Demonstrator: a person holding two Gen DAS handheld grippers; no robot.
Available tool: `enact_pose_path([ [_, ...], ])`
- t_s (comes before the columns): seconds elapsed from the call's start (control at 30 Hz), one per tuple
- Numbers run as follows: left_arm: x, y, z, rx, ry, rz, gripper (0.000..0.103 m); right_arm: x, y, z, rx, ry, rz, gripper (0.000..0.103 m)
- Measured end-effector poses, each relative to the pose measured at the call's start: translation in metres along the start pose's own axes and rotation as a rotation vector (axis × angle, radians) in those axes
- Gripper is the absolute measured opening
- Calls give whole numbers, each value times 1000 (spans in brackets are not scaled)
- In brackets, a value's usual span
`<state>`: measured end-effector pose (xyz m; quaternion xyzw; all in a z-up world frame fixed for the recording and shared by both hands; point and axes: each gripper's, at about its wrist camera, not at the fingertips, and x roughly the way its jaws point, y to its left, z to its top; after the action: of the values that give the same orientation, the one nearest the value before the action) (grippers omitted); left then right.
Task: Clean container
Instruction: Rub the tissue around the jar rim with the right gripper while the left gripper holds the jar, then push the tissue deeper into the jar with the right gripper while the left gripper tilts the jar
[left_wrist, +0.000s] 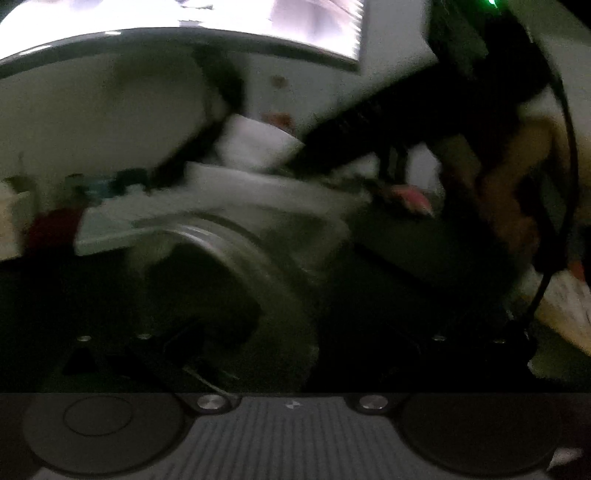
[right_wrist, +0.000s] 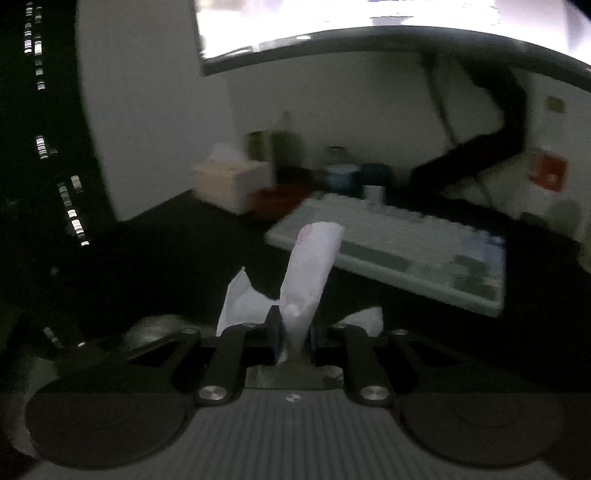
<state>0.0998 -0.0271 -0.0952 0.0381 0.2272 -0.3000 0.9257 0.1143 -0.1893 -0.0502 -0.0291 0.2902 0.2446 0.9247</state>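
My right hand-held gripper (right_wrist: 293, 334) clamps one crumpled tissue (right_wrist: 308, 269), its long axis standing upright. One clear container (left_wrist: 236, 280) lies sideways between the left hand-held gripper's jaws; I cannot tell whether they clamp it.

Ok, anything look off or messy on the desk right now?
Nothing spilled or broken that I can see. The right tongs pinch a crumpled tissue, which has a faint pink stain near its tip. The left view is dark and blurred; the container there shows no clear detail.

This looks like an office desk, with a big bright screen (right_wrist: 369, 22), a keyboard (right_wrist: 399, 254) and a tissue box (right_wrist: 229, 181) on it.
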Motion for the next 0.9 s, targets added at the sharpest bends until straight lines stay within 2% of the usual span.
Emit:
enact_pose_path([
  [0.03,-1,3,2,-30,-12,25,102,0,-5,1,27,-9,-5,18],
  [0.07,-2,5,3,-54,-28,53,94,-3,-8,0,49,-26,20,18],
  [0.1,-5,8,1,-67,-57,64,73,-6,-10,0,63,-43,50,18],
  [0.13,-8,10,-1,-81,-90,32,60,-10,-9,-1,71,-54,73,18],
  [0.17,-10,14,-2,-115,-105,-3,29,-13,-8,-2,68,-61,82,18],
  [0.2,-12,17,-4,-148,-120,-39,22,-16,-6,-2,57,-70,78,18],
  [0.27,-14,20,-7,-215,-148,-89,17,-22,-4,-3,42,-87,69,18],
  [0.3,-13,23,-9,-243,-150,-135,9,-25,-3,-3,42,-96,72,18],
  [0.33,-13,26,-12,-270,-152,-182,7,-27,-3,-3,41,-100,79,18],
  [0.47,-12,37,-7,-355,-131,-267,6,-31,4,0,10,-96,85,18],
  [0.57,-17,58,2,-462,-124,-377,6,-28,8,-3,9,-84,108,18],
  [0.67,-24,70,0,-533,-97,-419,7,-21,8,-4,21,-72,128,16],
  [0.73,-20,78,5,-517,-101,-389,11,-15,7,-2,29,-66,133,16],
  [0.77,-21,80,8,-493,-99,-351,23,-13,7,-1,33,-68,130,16],
  [0.8,-22,81,12,-468,-98,-313,43,-10,6,1,36,-66,125,16],
  [0.87,-25,76,13,-381,-109,-220,51,-5,3,3,40,-64,111,16],
  [0.9,-27,72,12,-330,-110,-195,51,-2,2,4,40,-64,101,16],
])
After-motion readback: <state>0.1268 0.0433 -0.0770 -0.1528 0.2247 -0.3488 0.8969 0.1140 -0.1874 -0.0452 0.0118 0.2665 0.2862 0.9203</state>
